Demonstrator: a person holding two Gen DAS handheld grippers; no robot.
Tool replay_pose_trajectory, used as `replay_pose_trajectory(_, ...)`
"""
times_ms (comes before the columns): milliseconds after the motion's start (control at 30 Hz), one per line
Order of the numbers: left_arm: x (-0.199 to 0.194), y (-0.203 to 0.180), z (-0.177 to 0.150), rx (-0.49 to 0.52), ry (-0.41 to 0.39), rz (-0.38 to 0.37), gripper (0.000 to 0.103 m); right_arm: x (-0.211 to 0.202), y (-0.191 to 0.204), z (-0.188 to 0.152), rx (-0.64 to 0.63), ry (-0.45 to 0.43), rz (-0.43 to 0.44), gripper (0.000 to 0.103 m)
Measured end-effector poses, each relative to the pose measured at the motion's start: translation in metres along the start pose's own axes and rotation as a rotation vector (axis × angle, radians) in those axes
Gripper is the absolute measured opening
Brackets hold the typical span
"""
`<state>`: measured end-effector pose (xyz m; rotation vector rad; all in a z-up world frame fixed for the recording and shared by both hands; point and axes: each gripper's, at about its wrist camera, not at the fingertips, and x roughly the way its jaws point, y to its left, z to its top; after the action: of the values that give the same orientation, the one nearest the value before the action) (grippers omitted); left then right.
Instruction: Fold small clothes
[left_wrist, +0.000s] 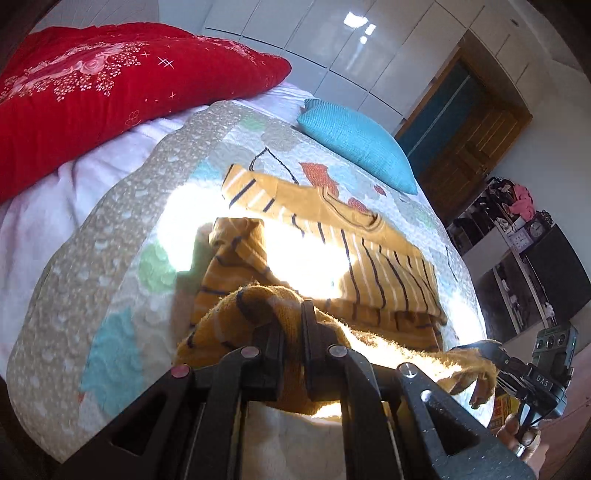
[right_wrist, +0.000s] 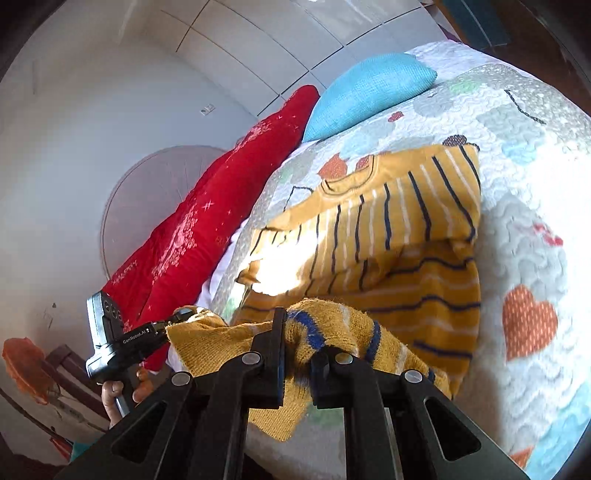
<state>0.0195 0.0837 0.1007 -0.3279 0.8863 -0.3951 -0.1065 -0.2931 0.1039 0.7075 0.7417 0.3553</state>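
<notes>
A: Sweater (left_wrist: 369, 254) first: where does it lie?

B: Mustard knit, dark and white stripes, spread on the patterned quilt (left_wrist: 122, 229) that covers the bed. Its near hem is lifted off the quilt; the upper body and collar lie flat farther in, with one sleeve stretched toward the red pillow (left_wrist: 110, 88).

A: And the tools?

B: The left gripper (left_wrist: 293, 332) has its jaws drawn narrow, pinching a bunched corner of the hem. The right gripper (right_wrist: 297, 345) is likewise clamped on the other hem corner, knit wadded between its fingers. Each shows in the other's camera at the frame edge, fabric sagging between the two.

A: What crowds the area?

B: A turquoise cushion (left_wrist: 358, 140) sits on the quilt just beyond the sweater's collar, near but apart. The red pillow lies along the far side, on a white sheet (left_wrist: 55, 206). Glossy white wardrobe doors (left_wrist: 332, 44) stand behind the bed, a wooden door (left_wrist: 469, 147) beside them, and cluttered dark shelves (left_wrist: 517, 251) off the bed's end. Strong sunlight washes out the sweater's middle, so detail there cannot be read.
</notes>
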Motion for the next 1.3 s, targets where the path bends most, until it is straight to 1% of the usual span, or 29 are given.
replay_pose_trajectory(67,0.015,-0.001,0.015,-0.013,-0.004,0.011,0.007,0.014,-0.007,0.019,0.022,-0.005,-0.017,0.011)
replay_pose_trajectory(300,0.070,0.003,0.057,-0.047,0.038,0.014,0.007,0.064,-0.029,0.069,0.093,0.023,-0.032,0.011)
replay_pose_trajectory(367,0.090,0.008,0.071,-0.066,0.058,0.007,0.007,0.080,-0.041,0.085,0.110,0.036,-0.047,0.011)
replay_pose_trajectory(400,0.102,0.010,0.079,-0.078,0.071,0.003,0.008,0.089,-0.049,0.092,0.126,0.041,-0.056,0.013)
replay_pose_trajectory(500,0.133,0.022,0.099,-0.143,0.107,-0.009,0.009,0.113,-0.078,0.114,0.205,0.060,-0.065,0.014)
replay_pose_trajectory(533,0.140,0.027,0.104,-0.168,0.113,-0.022,0.015,0.119,-0.088,0.119,0.240,0.057,-0.063,0.020)
replay_pose_trajectory(567,0.146,0.032,0.109,-0.189,0.112,-0.031,0.028,0.124,-0.099,0.123,0.279,0.054,-0.056,0.028)
replay_pose_trajectory(600,0.149,0.036,0.115,-0.208,0.102,-0.040,0.036,0.129,-0.109,0.127,0.320,0.050,-0.045,0.037)
replay_pose_trajectory(633,0.150,0.040,0.120,-0.227,0.083,-0.047,0.050,0.134,-0.118,0.131,0.359,0.043,-0.032,0.040)
replay_pose_trajectory(667,0.150,0.044,0.125,-0.243,0.062,-0.047,0.058,0.138,-0.126,0.134,0.394,0.035,-0.013,0.045)
replay_pose_trajectory(733,0.152,0.049,0.134,-0.260,0.044,-0.046,0.065,0.143,-0.137,0.137,0.441,0.021,0.011,0.048)
replay_pose_trajectory(800,0.155,0.052,0.140,-0.264,0.047,-0.026,0.067,0.148,-0.141,0.141,0.456,0.015,0.009,0.050)
replay_pose_trajectory(867,0.157,0.051,0.144,-0.243,0.056,0.008,0.067,0.148,-0.140,0.145,0.449,0.012,-0.001,0.051)
replay_pose_trajectory(933,0.155,0.049,0.143,-0.205,0.058,0.032,0.067,0.145,-0.138,0.151,0.426,-0.002,-0.026,0.055)
replay_pose_trajectory(967,0.152,0.046,0.140,-0.181,0.059,0.045,0.067,0.141,-0.136,0.153,0.408,-0.017,-0.042,0.060)
replay_pose_trajectory(1000,0.148,0.042,0.136,-0.155,0.060,0.059,0.067,0.136,-0.134,0.157,0.392,-0.037,-0.063,0.068)
replay_pose_trajectory(1067,0.141,0.031,0.127,-0.091,0.059,0.078,0.067,0.123,-0.133,0.164,0.377,-0.079,-0.113,0.072)
replay_pose_trajectory(1133,0.134,0.017,0.116,-0.009,0.060,0.079,0.067,0.109,-0.126,0.166,0.356,-0.103,-0.119,0.072)
replay_pose_trajectory(1200,0.130,0.000,0.103,0.090,0.061,0.061,0.067,0.100,-0.110,0.164,0.283,-0.105,-0.124,0.072)
replay_pose_trajectory(1233,0.129,-0.009,0.095,0.143,0.060,0.054,0.067,0.100,-0.098,0.161,0.231,-0.091,-0.136,0.070)
replay_pose_trajectory(1300,0.134,-0.024,0.081,0.241,0.068,0.055,0.067,0.105,-0.076,0.152,0.122,-0.044,-0.138,0.060)
